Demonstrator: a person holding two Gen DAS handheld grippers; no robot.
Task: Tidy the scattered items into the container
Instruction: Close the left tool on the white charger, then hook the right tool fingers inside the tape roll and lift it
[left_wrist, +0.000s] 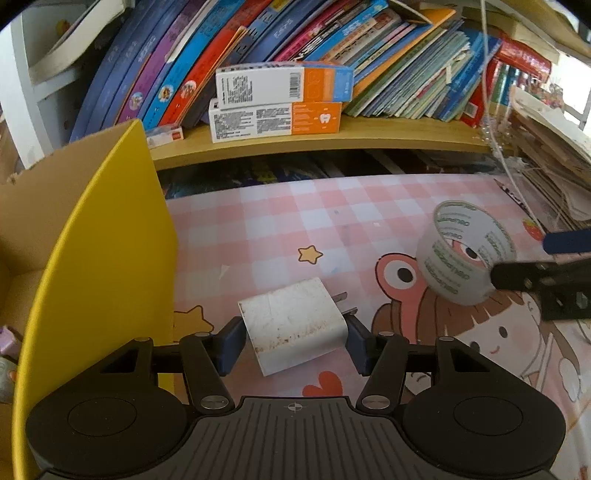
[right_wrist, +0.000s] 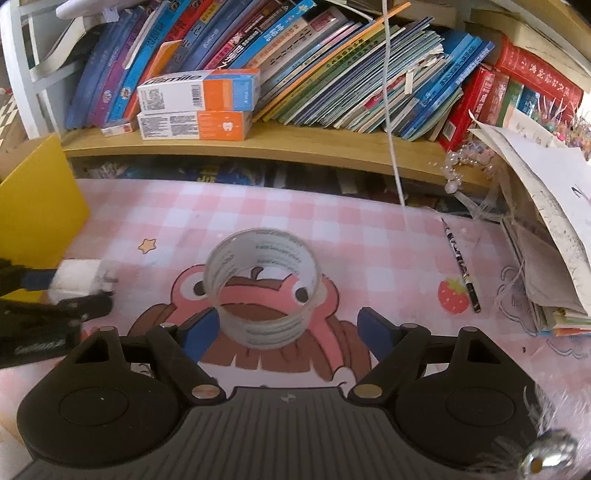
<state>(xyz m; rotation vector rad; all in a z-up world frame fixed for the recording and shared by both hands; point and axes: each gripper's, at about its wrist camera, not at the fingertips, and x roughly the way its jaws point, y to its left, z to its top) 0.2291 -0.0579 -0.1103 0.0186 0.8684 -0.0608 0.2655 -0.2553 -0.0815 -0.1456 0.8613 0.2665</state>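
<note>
With both grippers down at the bench (left_wrist: 332, 206), I take two items at once.

Since my left gripper (left_wrist: 293, 341) holds the white charger (left_wrist: 295, 325) between its pads, I should lift it straight and carry it to the yellow container (left_wrist: 92, 240), just to the left of that gripper. My right gripper (right_wrist: 288, 332) stands wide around the tape roll (right_wrist: 264, 291); only the left pad seems near it, so I must close evenly. Both grippers point steeply downward.
</note>
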